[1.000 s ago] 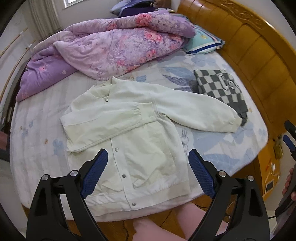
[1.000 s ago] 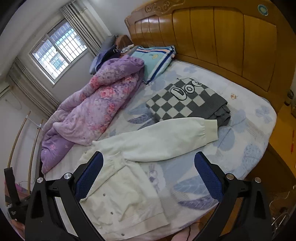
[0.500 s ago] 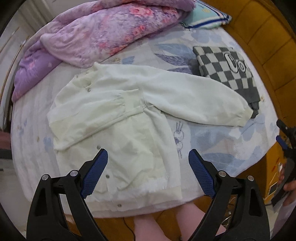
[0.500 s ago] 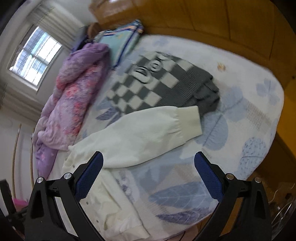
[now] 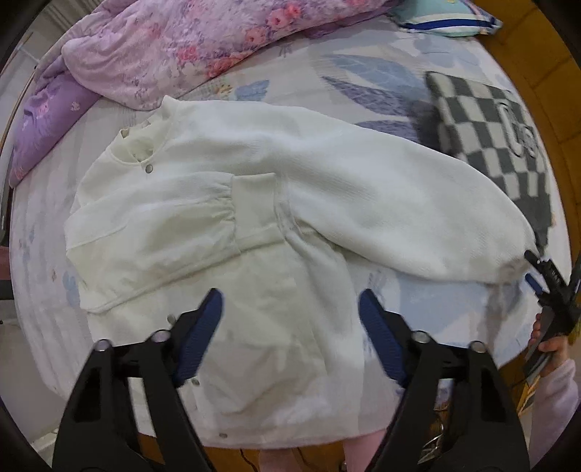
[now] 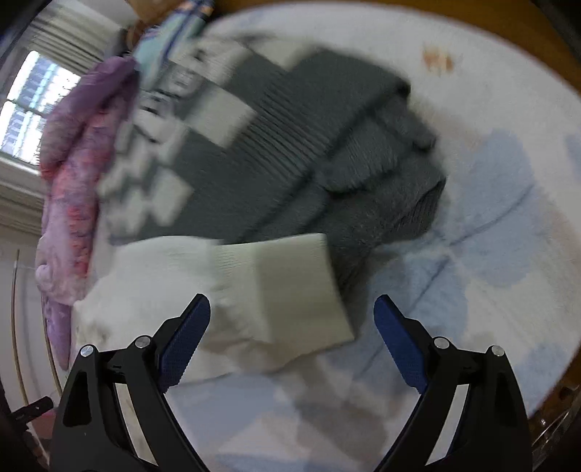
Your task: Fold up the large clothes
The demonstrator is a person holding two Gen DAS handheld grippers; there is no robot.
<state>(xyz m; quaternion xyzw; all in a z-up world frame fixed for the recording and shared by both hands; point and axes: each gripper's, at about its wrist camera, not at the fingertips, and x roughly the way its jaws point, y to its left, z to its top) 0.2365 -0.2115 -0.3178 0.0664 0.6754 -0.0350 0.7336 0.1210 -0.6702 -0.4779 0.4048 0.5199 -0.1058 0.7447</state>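
both grippers have dropped closer to the white jacket spread on the bed. left gripper and right gripper are closing, gripping nothing yet; sweater lettering is unreadable.

A home bedroom; a bed under a leaf-printed sheet fills the view; a purple floral quilt lies bunched at eleven o'clock; a striped pillow at one o'clock; a curtained window at nine o'clock.
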